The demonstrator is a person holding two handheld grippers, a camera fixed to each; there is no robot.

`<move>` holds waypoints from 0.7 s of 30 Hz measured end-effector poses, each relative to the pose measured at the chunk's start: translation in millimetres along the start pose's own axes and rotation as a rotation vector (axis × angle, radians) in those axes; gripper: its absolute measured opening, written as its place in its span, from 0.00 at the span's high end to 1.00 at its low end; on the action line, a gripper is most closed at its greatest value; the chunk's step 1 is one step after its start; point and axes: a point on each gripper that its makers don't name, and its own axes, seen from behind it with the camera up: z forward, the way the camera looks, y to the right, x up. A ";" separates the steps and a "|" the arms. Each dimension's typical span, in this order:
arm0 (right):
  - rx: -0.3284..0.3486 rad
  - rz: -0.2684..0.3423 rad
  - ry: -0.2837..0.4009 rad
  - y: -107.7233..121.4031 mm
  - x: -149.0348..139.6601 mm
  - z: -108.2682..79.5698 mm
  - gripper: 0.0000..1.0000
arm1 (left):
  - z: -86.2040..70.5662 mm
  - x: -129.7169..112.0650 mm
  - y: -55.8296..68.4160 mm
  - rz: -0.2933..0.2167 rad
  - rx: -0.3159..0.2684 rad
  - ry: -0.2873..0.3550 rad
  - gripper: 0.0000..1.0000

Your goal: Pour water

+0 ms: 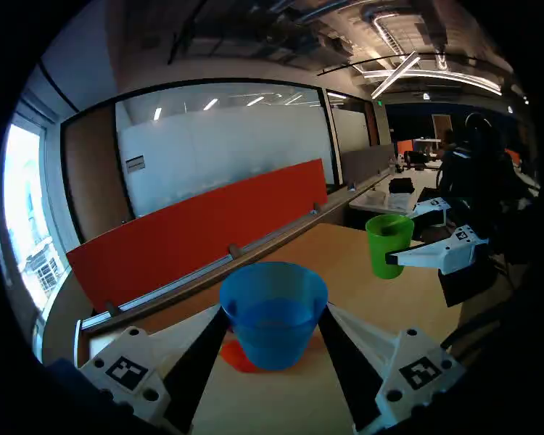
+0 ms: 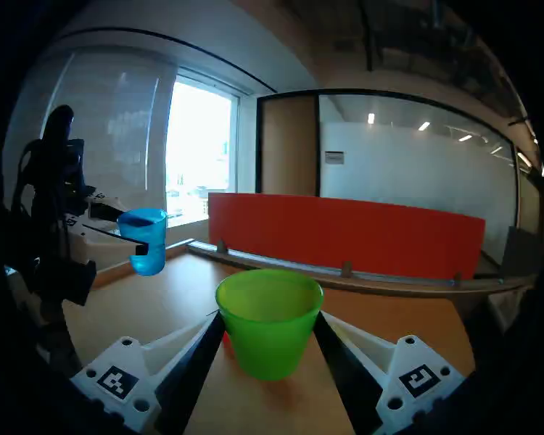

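Observation:
A translucent blue cup (image 1: pixel 273 313) with water in its lower part stands upright between the fingers of my left gripper (image 1: pixel 273 330), which is shut on it above the wooden table (image 1: pixel 344 254). Farther right, the green cup (image 1: pixel 388 244) hangs in the other gripper. In the right gripper view, my right gripper (image 2: pixel 270 337) is shut on the green cup (image 2: pixel 270 322), upright, its inside looking empty. Off to the left there, the blue cup (image 2: pixel 146 239) is held up above the table (image 2: pixel 388 312).
An orange-red partition (image 1: pixel 199 232) with a metal rail runs along the table's far edge; it also shows as the partition (image 2: pixel 344 225). Something small and orange-red (image 1: pixel 237 357) lies on the table behind the blue cup. A dark chair (image 1: pixel 482 174) and desks stand at the right.

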 end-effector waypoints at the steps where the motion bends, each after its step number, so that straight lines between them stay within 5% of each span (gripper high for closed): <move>1: 0.005 0.000 -0.001 -1.3 -0.3 0.9 0.12 | 1.3 1.7 0.1 0.010 -0.001 0.001 0.17; 21: 0.111 -0.011 -0.020 -30.6 -5.5 6.2 0.12 | 21.3 39.8 1.1 0.150 -0.023 0.036 0.16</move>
